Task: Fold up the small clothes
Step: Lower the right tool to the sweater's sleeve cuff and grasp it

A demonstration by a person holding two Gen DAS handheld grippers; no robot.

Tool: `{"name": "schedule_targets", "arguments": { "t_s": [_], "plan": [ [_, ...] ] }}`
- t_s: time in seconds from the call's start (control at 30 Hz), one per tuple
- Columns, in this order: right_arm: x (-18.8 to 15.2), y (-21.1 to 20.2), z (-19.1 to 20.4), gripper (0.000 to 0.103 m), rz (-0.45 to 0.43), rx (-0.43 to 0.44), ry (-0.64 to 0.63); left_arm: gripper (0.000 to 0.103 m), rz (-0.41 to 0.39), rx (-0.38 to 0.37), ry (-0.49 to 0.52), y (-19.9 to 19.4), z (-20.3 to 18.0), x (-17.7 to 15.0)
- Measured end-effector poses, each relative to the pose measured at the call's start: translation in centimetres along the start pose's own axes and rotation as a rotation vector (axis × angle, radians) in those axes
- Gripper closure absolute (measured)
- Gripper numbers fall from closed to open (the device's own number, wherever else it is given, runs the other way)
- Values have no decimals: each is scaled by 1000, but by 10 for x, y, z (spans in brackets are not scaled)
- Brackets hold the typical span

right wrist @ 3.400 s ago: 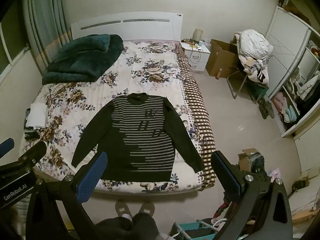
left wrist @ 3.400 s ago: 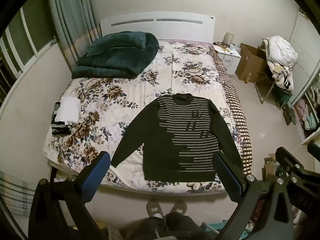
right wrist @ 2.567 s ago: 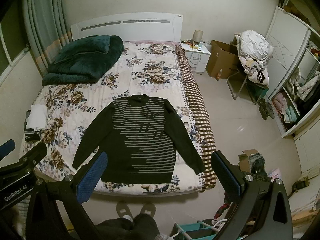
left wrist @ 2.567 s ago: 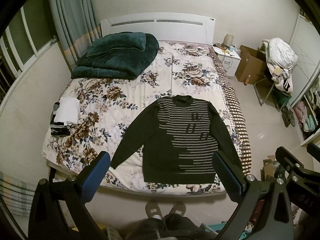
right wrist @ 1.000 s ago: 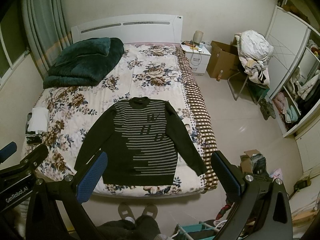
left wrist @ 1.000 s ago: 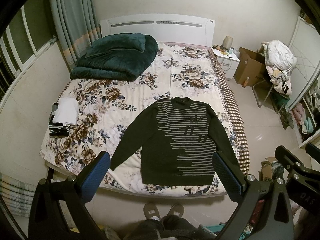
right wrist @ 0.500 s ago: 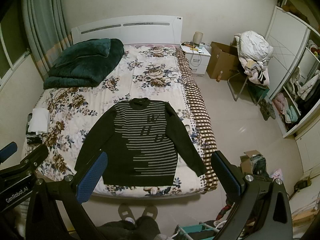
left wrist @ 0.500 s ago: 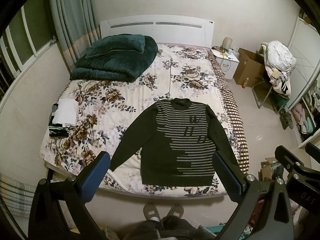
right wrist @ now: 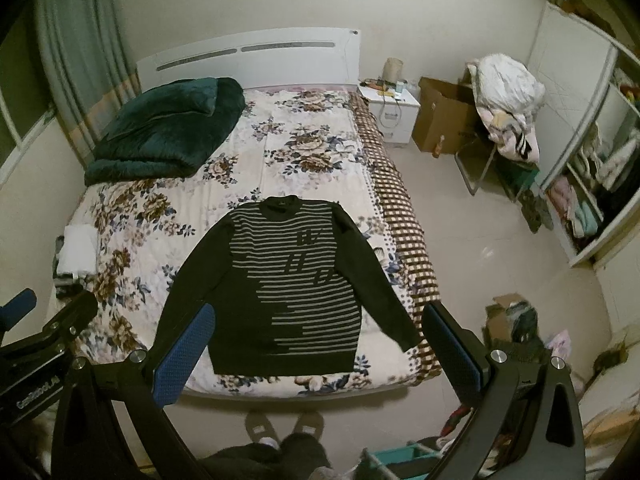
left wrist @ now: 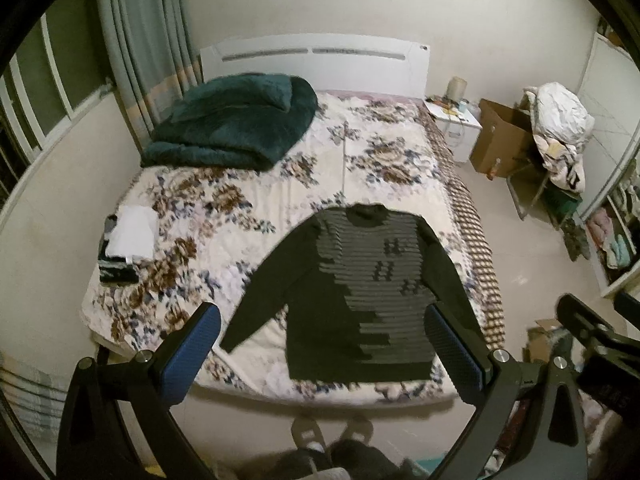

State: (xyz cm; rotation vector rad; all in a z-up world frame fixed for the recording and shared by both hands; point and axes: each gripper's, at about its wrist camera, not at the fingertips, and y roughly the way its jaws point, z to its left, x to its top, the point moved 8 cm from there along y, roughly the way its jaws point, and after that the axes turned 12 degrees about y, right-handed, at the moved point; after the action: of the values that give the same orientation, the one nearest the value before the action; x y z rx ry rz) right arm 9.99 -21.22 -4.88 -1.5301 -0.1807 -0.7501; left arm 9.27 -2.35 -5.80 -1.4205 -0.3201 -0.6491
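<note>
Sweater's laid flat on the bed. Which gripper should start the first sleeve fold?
Probably the right gripper. In its view the sweater is sharp, and the sleeve on its side ends near the bed's foot edge. The left gripper is also open and high, but its view is blurred.

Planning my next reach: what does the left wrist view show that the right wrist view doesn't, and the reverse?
Left wrist only: the window frame beside the curtain, and the right tongs' body at the right edge.

Right wrist only: more of the open wardrobe shelves, and the left tongs' body at the left edge.

Both: the striped sweater spread flat on the floral bed, the green blanket, the folded stack, and each view's own tongs open, holding nothing.
</note>
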Motion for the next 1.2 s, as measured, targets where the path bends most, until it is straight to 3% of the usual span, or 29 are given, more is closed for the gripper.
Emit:
{"name": "schedule_targets", "arguments": {
  "t_s": [0.07,0.13,0.27,0.47,0.73,0.93,1.0,1.03,1.1,1.13,1.17,1.2],
  "plan": [
    [2,10,-5,0,14,13,35,0,-17,14,-1,12,0,9],
    [6,36,-18,0,42,-3,91,0,-45,42,3,47,3,25],
    [-3,120,-71,0,111,-76,237,0,-44,56,24,106,-7,9],
    [-43,258,-194,0,276,-199,478,0,90,72,52,214,-37,-24],
    [-126,469,-367,5,442,-251,721,0,263,179,26,355,-63,-68],
    [-182,614,-429,5,510,-242,865,0,364,224,17,450,-90,-101],
    [-197,640,-435,5,536,-253,888,0,390,225,10,477,-98,-109],
    [-206,657,-440,9,550,-256,905,0,397,223,9,485,-102,-111],
    [-214,672,-438,27,543,-208,945,0,413,215,19,506,-114,-117],
    [-216,675,-438,38,521,-225,942,0,419,211,27,513,-119,-118],
    [-214,675,-438,77,487,-232,927,0,419,206,38,519,-124,-119],
    [-211,674,-436,92,465,-232,899,0,415,200,52,524,-130,-120]
  ]
}}
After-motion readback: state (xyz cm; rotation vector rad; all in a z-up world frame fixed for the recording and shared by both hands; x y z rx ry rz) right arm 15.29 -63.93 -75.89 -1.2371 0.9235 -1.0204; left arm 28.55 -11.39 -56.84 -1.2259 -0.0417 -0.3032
